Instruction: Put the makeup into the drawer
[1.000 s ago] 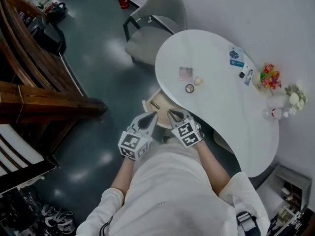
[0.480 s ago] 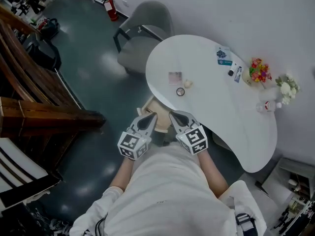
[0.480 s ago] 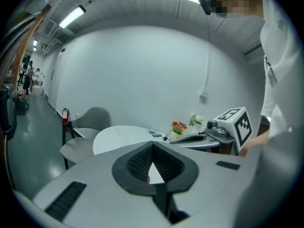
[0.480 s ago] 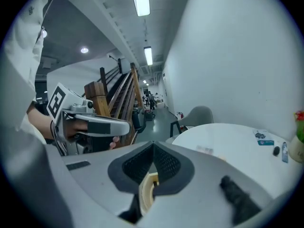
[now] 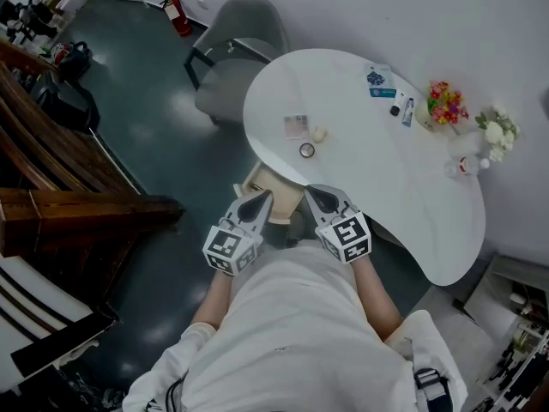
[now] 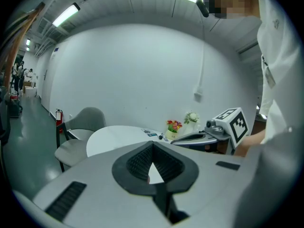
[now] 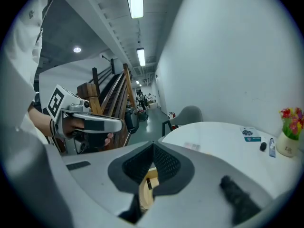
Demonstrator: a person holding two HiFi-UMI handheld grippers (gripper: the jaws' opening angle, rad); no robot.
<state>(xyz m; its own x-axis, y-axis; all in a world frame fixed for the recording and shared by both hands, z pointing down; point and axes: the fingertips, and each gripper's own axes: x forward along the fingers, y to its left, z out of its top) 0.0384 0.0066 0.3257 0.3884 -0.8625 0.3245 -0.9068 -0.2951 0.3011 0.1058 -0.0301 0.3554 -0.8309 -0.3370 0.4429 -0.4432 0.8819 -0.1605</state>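
table (image 5: 390,174): it is big, white and rounded. I tell every other place from it.
chair (image 5: 232,58): a grey chair stands just beside the far end of the table.
drawer (image 5: 281,196): a wooden drawer is pulled out from under the table's near edge, right in front of me.
left claw (image 5: 260,200): I hold it in the air just off the table's near edge, over the left side of the drawer. Its two jaws are pressed together at the tips and there is nothing in them.
right claw (image 5: 316,194): I hold it right at the table's near edge, over the right side of the drawer. Its jaws are squeezed tight together and carry nothing.
flowers (image 5: 443,101): a small bunch of bright flowers sits on the table at its far right edge.
pink case (image 5: 296,125): this flat makeup case lies on the table, near the edge above the drawer.
cream thing (image 5: 318,133): it sits on the table, just beside the pink case.
round thing (image 5: 306,150): it lies on the table, between the pink case and the near edge.
dark thing (image 7: 148,184): it is tiny and lies in the drawer under the table. I cannot tell what it is.
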